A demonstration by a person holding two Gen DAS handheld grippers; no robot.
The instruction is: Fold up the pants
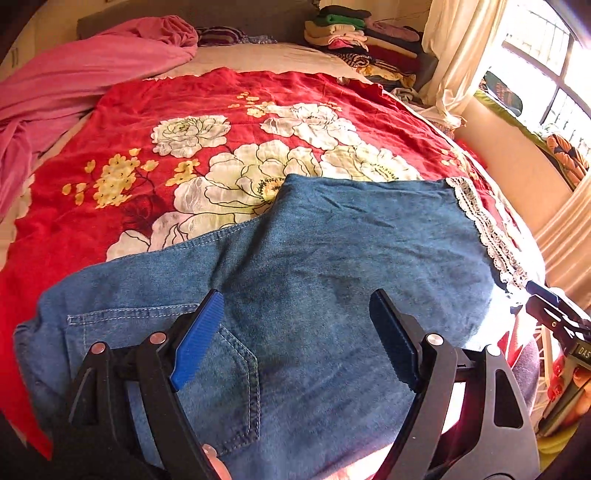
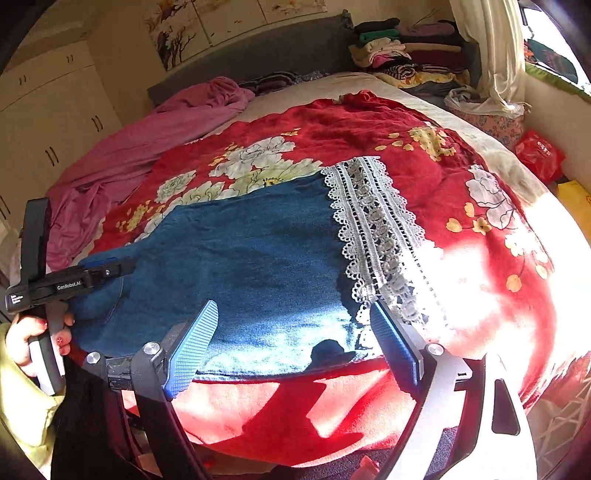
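Blue denim pants (image 1: 332,258) lie flat on the red floral bedspread (image 1: 147,122), with a white lace hem (image 1: 487,229) at the right end and a back pocket (image 1: 229,369) near the left. My left gripper (image 1: 295,332) hovers over the pocket end, jaws wide apart with nothing between the blue pads. In the right wrist view the pants (image 2: 251,258) and lace hem (image 2: 376,236) fill the middle. My right gripper (image 2: 291,339) stands open over the near edge by the lace, gripping nothing. A hand holds the left gripper (image 2: 99,271) at the left.
A pink sheet (image 1: 74,74) is bunched at the far left of the bed. Stacked folded clothes (image 1: 354,33) sit at the head, by a cream curtain (image 1: 454,48). A white wardrobe (image 2: 48,110) stands left. A red bag (image 2: 539,155) lies on the floor at right.
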